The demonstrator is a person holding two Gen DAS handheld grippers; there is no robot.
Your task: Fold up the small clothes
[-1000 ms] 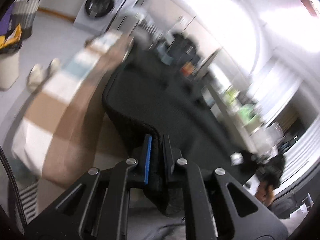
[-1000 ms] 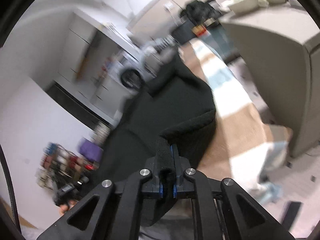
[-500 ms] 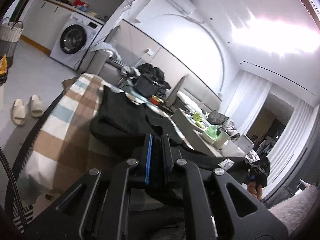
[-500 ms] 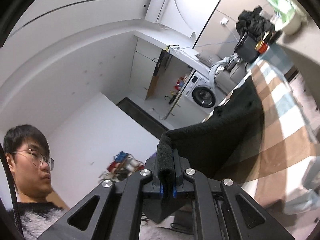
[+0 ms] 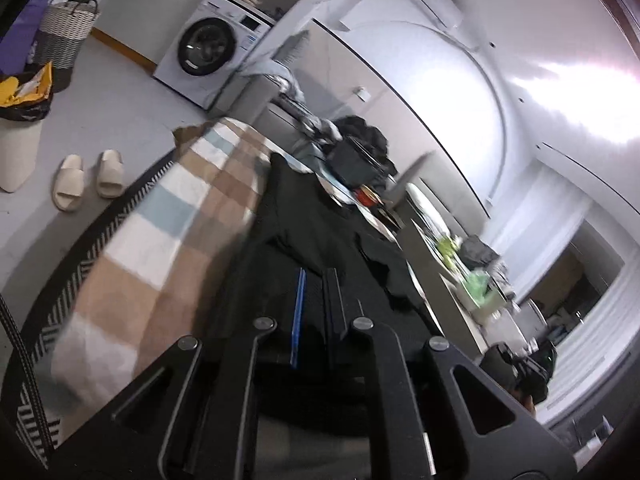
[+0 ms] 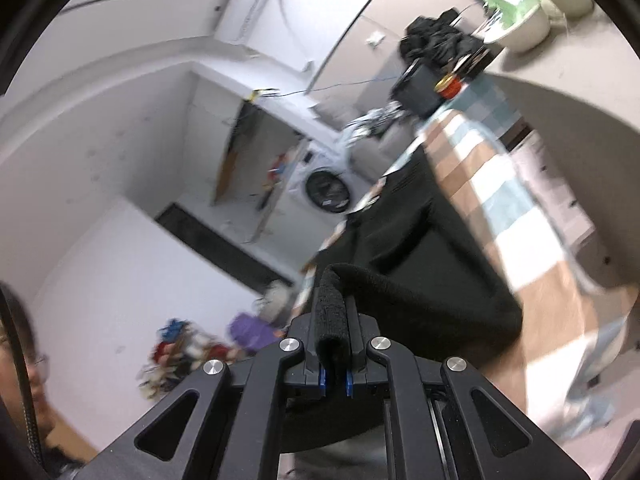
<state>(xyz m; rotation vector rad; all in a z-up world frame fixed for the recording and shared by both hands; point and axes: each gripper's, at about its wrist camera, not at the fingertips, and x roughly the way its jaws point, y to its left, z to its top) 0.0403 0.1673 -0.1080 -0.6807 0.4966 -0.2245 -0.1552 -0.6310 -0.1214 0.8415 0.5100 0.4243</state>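
Black knit fabric, a small dark garment (image 6: 420,280), is pinched in both claws and stretched between them above a checked blanket (image 5: 168,240) of tan, white and pale blue squares. In the right wrist view the right gripper (image 6: 334,344) has its jaws closed tight on a thick rolled edge of the garment, which stands up at 12 o'clock between the pads; the rest of the cloth runs off toward 1 o'clock across the blanket. In the left wrist view the left gripper (image 5: 316,308) is likewise nearly closed, its blue-edged pad pressed against black cloth; the garment spreads from there toward 12 and 1 o'clock, and the other claw shows small at 4 o'clock.

A white front-loading washing machine (image 5: 208,48) stands at 11 o'clock in the left view, with a panel of small print on its front too blurred to read. A woven laundry basket (image 5: 66,32) sits at 10 o'clock, and a pair of beige slippers (image 5: 90,176) lies on the floor at 9 o'clock. No brand name or label is legible anywhere.
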